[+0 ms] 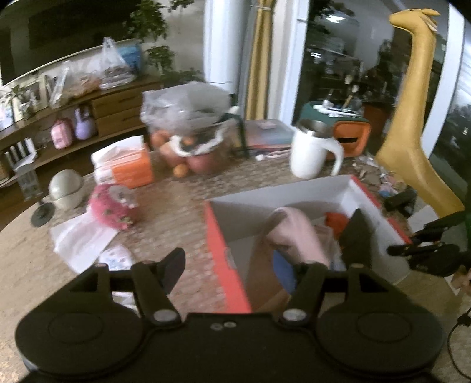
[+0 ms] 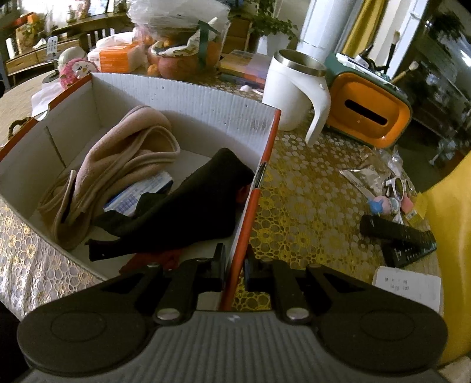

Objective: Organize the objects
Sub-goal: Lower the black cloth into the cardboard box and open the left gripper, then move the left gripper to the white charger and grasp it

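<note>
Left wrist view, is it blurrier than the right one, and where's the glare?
Left wrist view: soft and smeared, the mug and box lack crisp edges. Right wrist view: sharper, glare top left behind the plastic bag; both bend at the edges.

Open left tool [image 1: 238, 265] hangs over the red box [image 1: 223, 232]

One cardboard box [image 2: 182, 97] is seen straight ahead of the tool. Inside it, one beige cloth [image 2: 117, 165] and one black cloth [image 2: 194, 203] are counted. Right of the tool, one white mug [image 2: 290, 94] and two black remotes [image 2: 397, 235] are counted.
</note>
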The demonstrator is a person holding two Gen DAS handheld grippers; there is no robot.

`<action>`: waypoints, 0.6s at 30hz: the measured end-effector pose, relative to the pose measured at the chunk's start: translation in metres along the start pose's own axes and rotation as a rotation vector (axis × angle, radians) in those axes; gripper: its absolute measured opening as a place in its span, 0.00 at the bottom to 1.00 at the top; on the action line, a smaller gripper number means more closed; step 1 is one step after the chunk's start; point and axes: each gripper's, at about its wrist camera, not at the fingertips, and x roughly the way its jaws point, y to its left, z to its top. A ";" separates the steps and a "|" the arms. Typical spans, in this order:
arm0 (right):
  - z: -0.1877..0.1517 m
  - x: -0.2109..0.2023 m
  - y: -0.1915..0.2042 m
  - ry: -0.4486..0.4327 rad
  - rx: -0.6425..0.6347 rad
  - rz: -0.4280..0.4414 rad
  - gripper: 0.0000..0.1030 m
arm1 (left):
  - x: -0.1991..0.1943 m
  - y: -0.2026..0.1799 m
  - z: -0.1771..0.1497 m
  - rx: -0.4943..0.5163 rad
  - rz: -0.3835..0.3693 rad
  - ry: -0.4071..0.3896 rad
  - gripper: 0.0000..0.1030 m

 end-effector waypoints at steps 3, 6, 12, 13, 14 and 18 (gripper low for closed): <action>0.001 0.001 -0.002 -0.006 -0.013 0.011 0.11 | -0.007 0.015 -0.007 -0.017 0.023 0.005 0.64; 0.002 0.003 -0.004 -0.013 -0.029 0.017 0.11 | -0.013 0.029 -0.015 -0.033 0.050 0.012 0.66; 0.010 0.009 0.000 -0.022 -0.063 0.014 0.11 | -0.018 0.053 -0.032 -0.065 0.090 0.028 0.76; 0.011 0.010 0.001 -0.024 -0.068 0.015 0.11 | -0.019 0.056 -0.035 -0.068 0.097 0.028 0.79; 0.013 0.011 0.003 -0.027 -0.073 0.016 0.11 | -0.019 0.059 -0.038 -0.071 0.104 0.030 0.82; 0.021 0.014 0.008 -0.029 -0.093 0.021 0.11 | -0.016 0.067 -0.050 -0.068 0.113 0.042 0.92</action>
